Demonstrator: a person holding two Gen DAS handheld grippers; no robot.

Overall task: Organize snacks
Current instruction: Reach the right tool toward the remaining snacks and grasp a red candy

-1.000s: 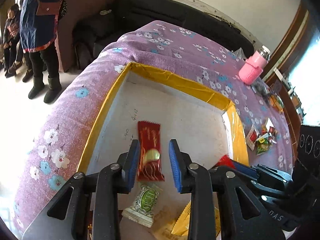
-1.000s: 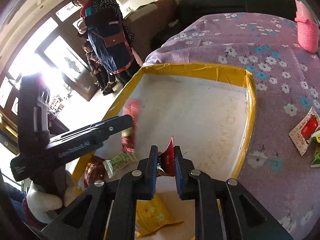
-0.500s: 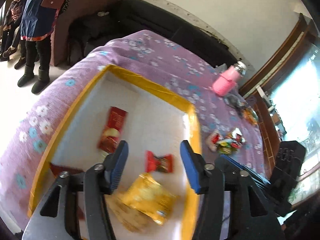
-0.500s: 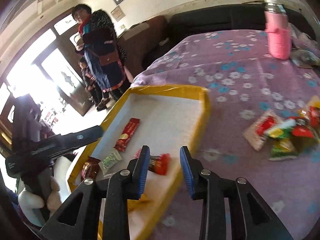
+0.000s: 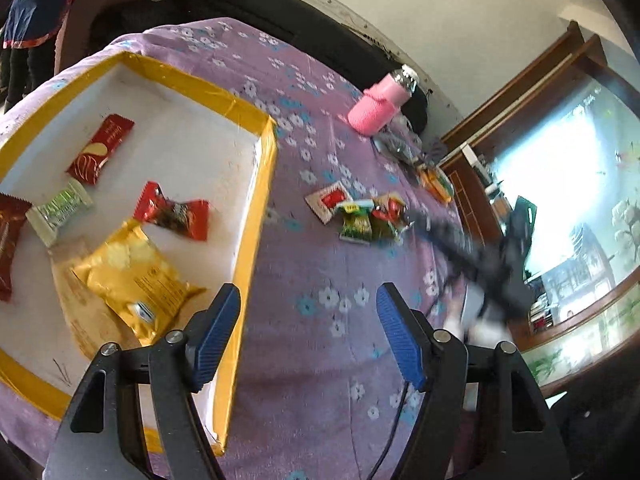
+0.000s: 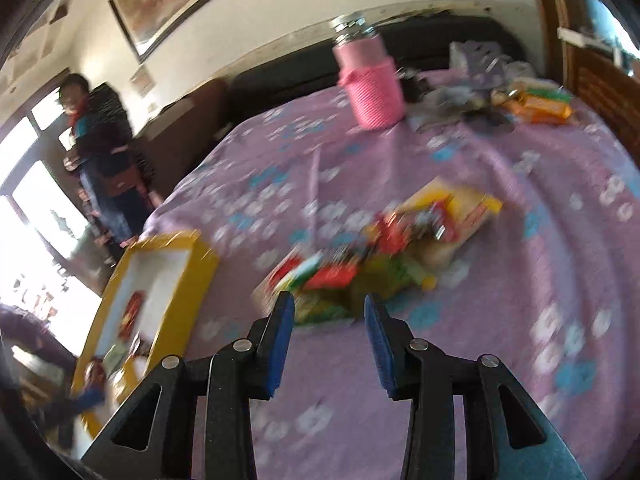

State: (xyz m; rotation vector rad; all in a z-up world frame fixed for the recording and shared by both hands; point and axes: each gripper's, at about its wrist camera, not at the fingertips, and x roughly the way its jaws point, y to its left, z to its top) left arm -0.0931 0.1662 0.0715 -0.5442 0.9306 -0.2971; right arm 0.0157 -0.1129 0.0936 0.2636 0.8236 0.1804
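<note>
A white box with a yellow rim lies on the purple flowered cloth. Inside it are a long red packet, a green-white packet, a red twisted candy and a yellow bag. My left gripper hangs over the box's right rim and the cloth, its jaws opening with nothing between them. A loose pile of snacks lies on the cloth just beyond my right gripper, whose jaws are opening and empty. The right wrist view is blurred by motion.
A pink-sleeved bottle stands at the far side of the cloth, with orange packets and clutter to its right. A person stands beyond the box. A dark sofa runs behind the table.
Both grippers let go of their snacks inside the box, opened, and swung right, away from the box toward the pile. The red packet and red candy now lie in the box.
</note>
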